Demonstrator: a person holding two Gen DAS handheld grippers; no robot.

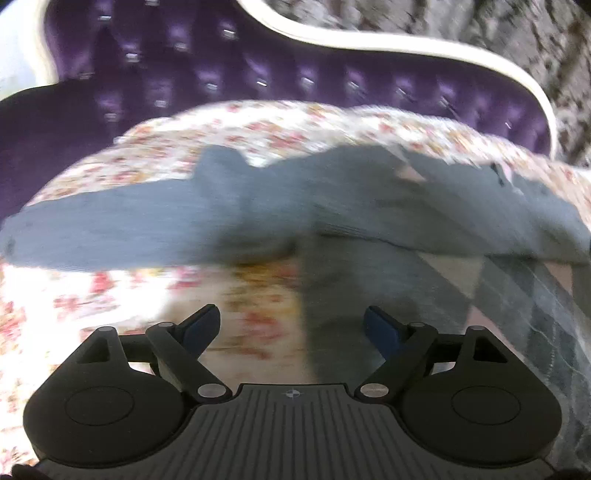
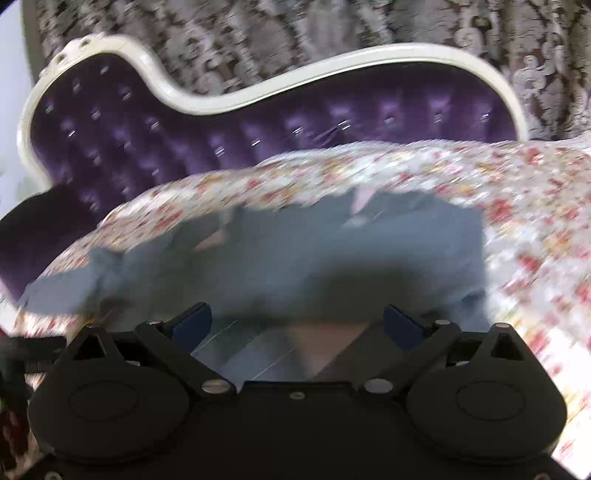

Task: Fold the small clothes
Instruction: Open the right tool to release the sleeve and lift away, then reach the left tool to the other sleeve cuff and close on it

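Grey garment (image 1: 258, 214) lay spread flat across the floral bedspread (image 1: 280, 122), long side running left to right in both wrist views. Ragged, uneven far edge; a small pinkish patch, perhaps a label or lining, showed near that edge (image 2: 360, 197). Both pictures blurred, so the kind of clothing could not be told. In the left wrist view a grey strip of the same cloth (image 1: 332, 306) ran from the main body toward the camera, between the tool's fingers but below them, not pinched.

Left tool (image 1: 291, 326): jaws stood wide, blue-faced fingers (image 1: 199, 328) well apart, nothing between the pads but bedspread and the grey strip beneath. Right tool (image 2: 297, 321): jaws wide as well, blue fingers (image 2: 192, 323) apart, gripping nothing; the near edge of the garment (image 2: 288, 258) lay just beyond the fingertips.

Under the right tool and at the right of the left view, a second cloth with grey and pinkish stripes (image 1: 524, 295), partly under the grey garment's near edge.

Beyond the bed: a purple tufted headboard (image 2: 184, 147) with a curved cream frame (image 2: 332, 66). Behind it, a dark and pale patterned curtain or wall covering (image 2: 295, 29).
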